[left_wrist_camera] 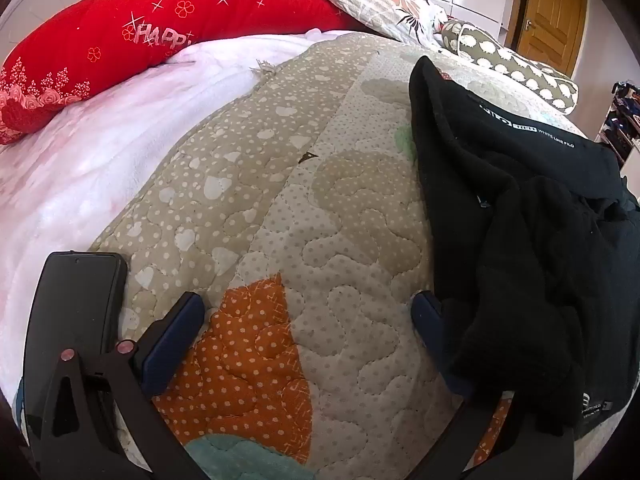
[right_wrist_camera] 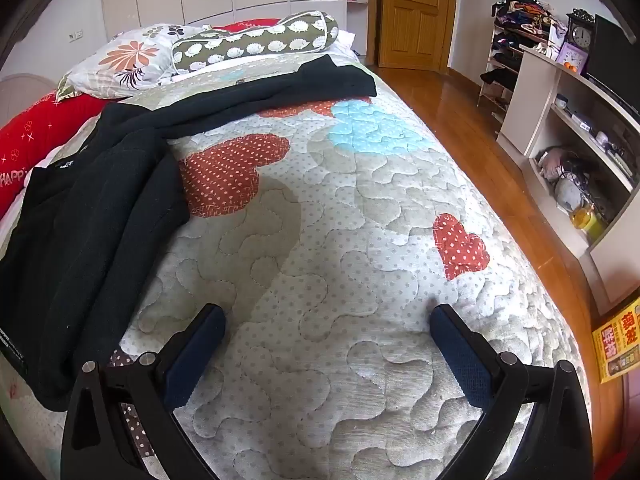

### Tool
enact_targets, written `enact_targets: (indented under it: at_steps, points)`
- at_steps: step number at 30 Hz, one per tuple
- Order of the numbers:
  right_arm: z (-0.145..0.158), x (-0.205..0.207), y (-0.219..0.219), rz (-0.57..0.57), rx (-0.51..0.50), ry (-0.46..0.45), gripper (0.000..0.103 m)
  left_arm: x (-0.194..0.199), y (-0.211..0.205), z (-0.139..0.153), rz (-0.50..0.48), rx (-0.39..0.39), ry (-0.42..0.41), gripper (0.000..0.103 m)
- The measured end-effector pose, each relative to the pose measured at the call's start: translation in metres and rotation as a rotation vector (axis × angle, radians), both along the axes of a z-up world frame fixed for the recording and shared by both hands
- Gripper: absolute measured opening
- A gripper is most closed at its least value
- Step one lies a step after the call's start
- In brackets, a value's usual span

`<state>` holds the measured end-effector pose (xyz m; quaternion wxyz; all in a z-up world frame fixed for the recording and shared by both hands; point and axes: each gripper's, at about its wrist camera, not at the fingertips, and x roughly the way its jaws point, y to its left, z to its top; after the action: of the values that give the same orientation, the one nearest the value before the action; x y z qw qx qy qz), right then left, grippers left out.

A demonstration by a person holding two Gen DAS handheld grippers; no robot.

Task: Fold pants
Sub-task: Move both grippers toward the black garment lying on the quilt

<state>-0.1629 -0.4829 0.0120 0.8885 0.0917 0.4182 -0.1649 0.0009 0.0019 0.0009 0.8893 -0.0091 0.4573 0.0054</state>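
Two grippers: I see both with jaws wide, holding nothing.
Left gripper: beside the black pants.
Right gripper: over the quilt.

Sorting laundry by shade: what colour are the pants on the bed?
Black pants, clearest in the right wrist view.

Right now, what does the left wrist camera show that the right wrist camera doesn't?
Only the left wrist view shows a black phone lying on the bed by the open left tongs. Only the right wrist view shows the wooden floor, the shelf unit and the open right tongs. Both show the black pants, quilt, red pillow and door.
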Motion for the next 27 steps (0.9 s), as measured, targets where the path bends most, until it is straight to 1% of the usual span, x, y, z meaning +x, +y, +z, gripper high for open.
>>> enact_targets:
  at_steps: [3,5,7,9,11,12,14,15,17,18,19,21,22,24,26,27]
  points:
    - [0.0,0.001,-0.001,-0.001,-0.006,0.01,0.103,-0.001,0.001,0.007,-0.03,0.005,0.072,0.103]
    - [0.0,0.001,-0.001,-0.001,-0.009,0.013,0.102,-0.007,-0.003,0.012,-0.03,-0.001,0.063,0.103]
    - [0.002,0.001,0.003,-0.007,-0.017,0.025,0.102,-0.023,0.003,0.023,0.003,-0.013,0.021,0.103]
    - [0.005,0.005,0.011,-0.007,-0.032,0.031,0.102,-0.038,0.006,0.036,0.012,-0.023,-0.027,0.103]
    - [0.004,0.002,0.013,-0.011,-0.047,0.023,0.102,-0.055,0.009,0.053,0.013,-0.017,-0.095,0.103]
    - [0.002,0.001,0.014,-0.016,-0.037,0.015,0.102,-0.062,0.01,0.059,0.012,-0.021,-0.133,0.103]
    - [0.0,-0.01,0.006,-0.027,-0.004,-0.003,0.102,-0.075,0.009,0.076,-0.006,-0.051,-0.181,0.103]
    - [0.0,-0.014,0.008,-0.03,-0.022,0.006,0.102,-0.078,0.008,0.081,-0.011,-0.06,-0.2,0.103]
    - [0.003,-0.017,0.007,-0.017,-0.01,0.024,0.102,-0.09,0.001,0.092,-0.028,-0.057,-0.248,0.103]
    - [0.006,-0.019,0.008,-0.02,-0.005,0.032,0.103,-0.093,-0.004,0.097,-0.045,-0.044,-0.261,0.103]
    - [0.009,-0.022,0.007,-0.026,0.012,0.027,0.103,-0.091,-0.012,0.101,-0.061,-0.029,-0.253,0.103]
    - [0.019,-0.035,0.012,-0.034,0.034,-0.019,0.103,-0.097,-0.022,0.106,-0.094,-0.014,-0.266,0.103]
    - [0.027,-0.044,0.015,-0.037,0.049,-0.069,0.103,-0.099,-0.025,0.107,-0.105,-0.018,-0.268,0.103]
    - [0.038,-0.052,0.024,-0.03,0.063,-0.106,0.103,-0.104,-0.032,0.11,-0.122,-0.037,-0.279,0.103]
    - [0.055,-0.056,0.037,0.005,0.08,-0.135,0.103,-0.107,-0.031,0.117,-0.13,-0.106,-0.272,0.103]
    - [0.061,-0.056,0.042,0.023,0.082,-0.147,0.103,-0.109,-0.035,0.119,-0.136,-0.103,-0.276,0.103]
